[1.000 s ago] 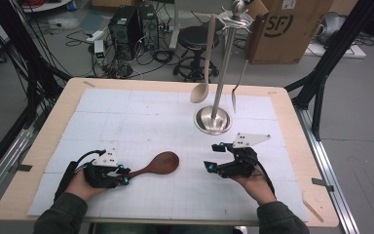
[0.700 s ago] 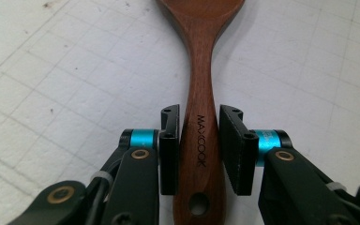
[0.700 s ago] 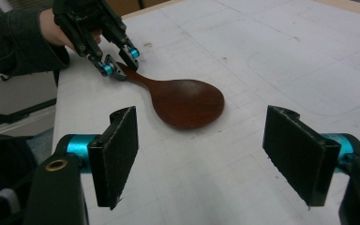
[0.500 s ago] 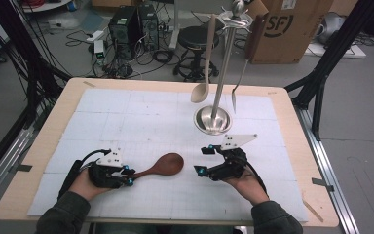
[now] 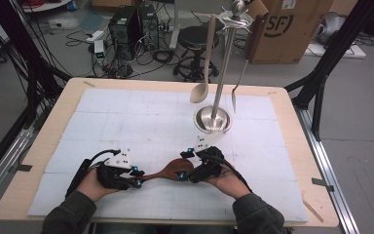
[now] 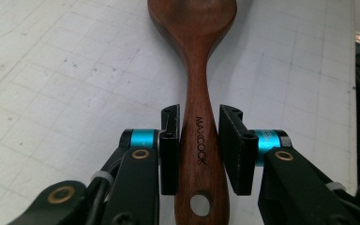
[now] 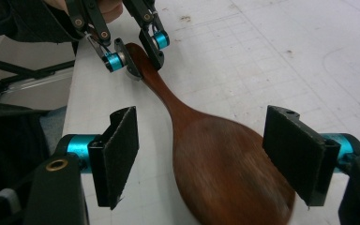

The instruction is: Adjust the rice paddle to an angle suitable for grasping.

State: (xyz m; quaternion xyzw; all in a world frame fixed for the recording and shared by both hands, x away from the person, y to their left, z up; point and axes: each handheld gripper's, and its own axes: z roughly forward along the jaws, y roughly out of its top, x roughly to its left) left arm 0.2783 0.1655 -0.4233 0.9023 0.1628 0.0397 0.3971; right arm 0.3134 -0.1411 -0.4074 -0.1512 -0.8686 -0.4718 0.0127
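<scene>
Left claw [image 6: 198, 145] is clamped on the handle of the dark wooden spoon [image 5: 173, 170], low centre of the high view on the table [image 5: 292, 126]. It lies left-right, bowl pointing right, between the right claw's [image 7: 206, 159] wide-open pads. That right claw has slid in leftward since earlier. Glossy reddish-brown, hole in the handle end.

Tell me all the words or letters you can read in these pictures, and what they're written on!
"MAXCOOK" - printed in black along the handle of the dark wooden spoon, between the left gripper pads.
"SF" - big dark letters in a curved logo on the cardboard box behind the table; the logo's right end is cut off by a black pole.
Nothing else carries readable writing.
</scene>
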